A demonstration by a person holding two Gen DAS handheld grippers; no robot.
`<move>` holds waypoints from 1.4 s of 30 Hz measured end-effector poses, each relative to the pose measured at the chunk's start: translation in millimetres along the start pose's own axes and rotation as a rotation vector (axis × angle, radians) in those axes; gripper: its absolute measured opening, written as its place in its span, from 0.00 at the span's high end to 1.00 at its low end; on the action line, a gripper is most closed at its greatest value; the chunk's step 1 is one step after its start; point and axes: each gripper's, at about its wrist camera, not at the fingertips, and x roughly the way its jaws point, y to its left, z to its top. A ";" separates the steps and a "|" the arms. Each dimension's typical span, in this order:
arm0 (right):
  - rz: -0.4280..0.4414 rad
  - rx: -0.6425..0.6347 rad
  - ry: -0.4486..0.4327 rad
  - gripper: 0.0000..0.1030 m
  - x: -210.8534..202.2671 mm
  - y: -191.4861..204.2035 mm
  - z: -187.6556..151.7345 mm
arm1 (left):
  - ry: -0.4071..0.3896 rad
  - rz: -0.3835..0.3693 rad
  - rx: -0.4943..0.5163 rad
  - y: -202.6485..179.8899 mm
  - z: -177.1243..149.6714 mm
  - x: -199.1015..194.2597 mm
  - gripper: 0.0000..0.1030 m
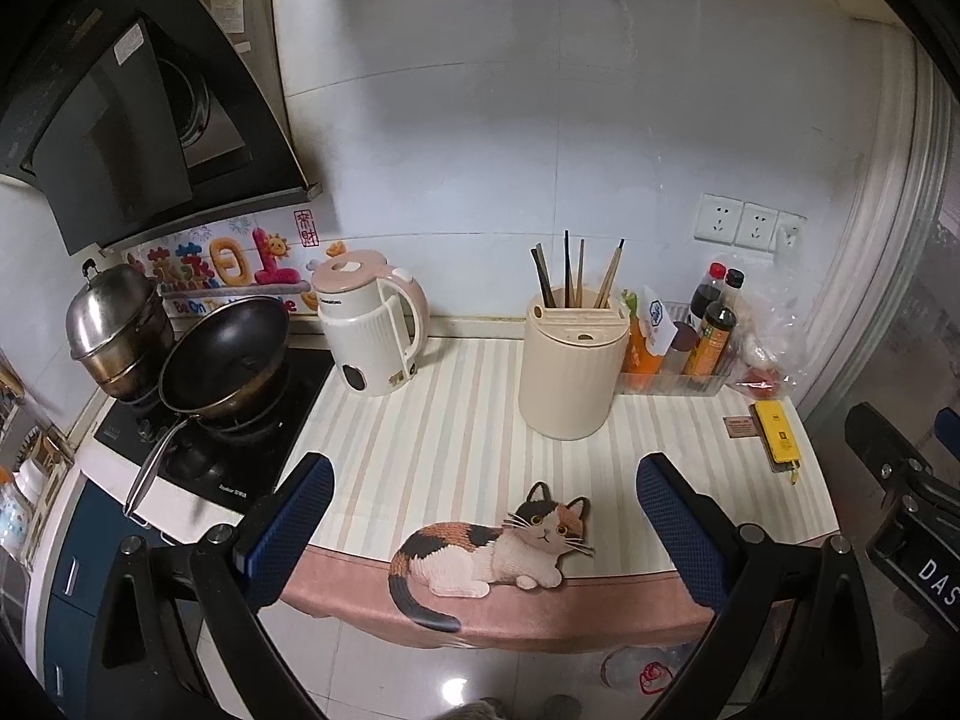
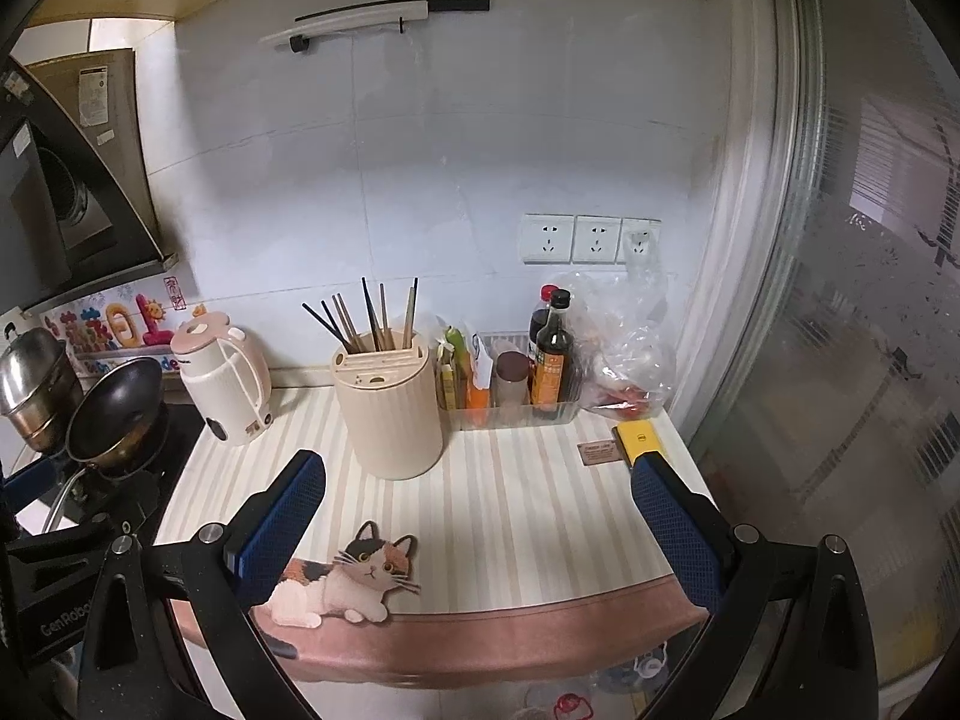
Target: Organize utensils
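Note:
A cream ribbed utensil holder [image 1: 570, 369] stands upright on the striped counter mat [image 1: 456, 420], with several chopsticks [image 1: 570, 273] standing in its back slots. It also shows in the right wrist view [image 2: 390, 414], with the chopsticks [image 2: 372, 318] fanned out. My left gripper [image 1: 483, 483] is open and empty, held above the mat's front edge, short of the holder. My right gripper [image 2: 477, 483] is open and empty, in front of the holder and to its right. The right gripper's body shows at the right edge of the left wrist view [image 1: 912, 498].
A cream and pink kettle [image 1: 372, 330] stands left of the holder. A black pan [image 1: 225, 354] and steel pot [image 1: 117, 324] sit on the stove at left. A clear tray of sauce bottles [image 1: 690, 348], a plastic bag [image 2: 624, 348] and a yellow object [image 1: 777, 435] lie at right.

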 end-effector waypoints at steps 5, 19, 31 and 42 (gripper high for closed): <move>0.002 -0.007 0.009 0.00 6.8 -4.0 0.1 | -0.002 0.012 -0.010 -2.4 0.4 3.7 0.00; 0.018 -0.025 0.027 0.00 19.9 -0.3 0.5 | 0.006 0.038 -0.001 -5.5 2.3 12.3 0.00; 0.026 -0.031 0.031 0.00 23.1 0.4 0.2 | 0.001 0.038 -0.004 -4.1 3.8 13.7 0.00; 0.029 -0.033 0.037 0.00 25.2 0.7 -0.1 | -0.010 0.045 -0.012 -5.2 6.7 14.5 0.00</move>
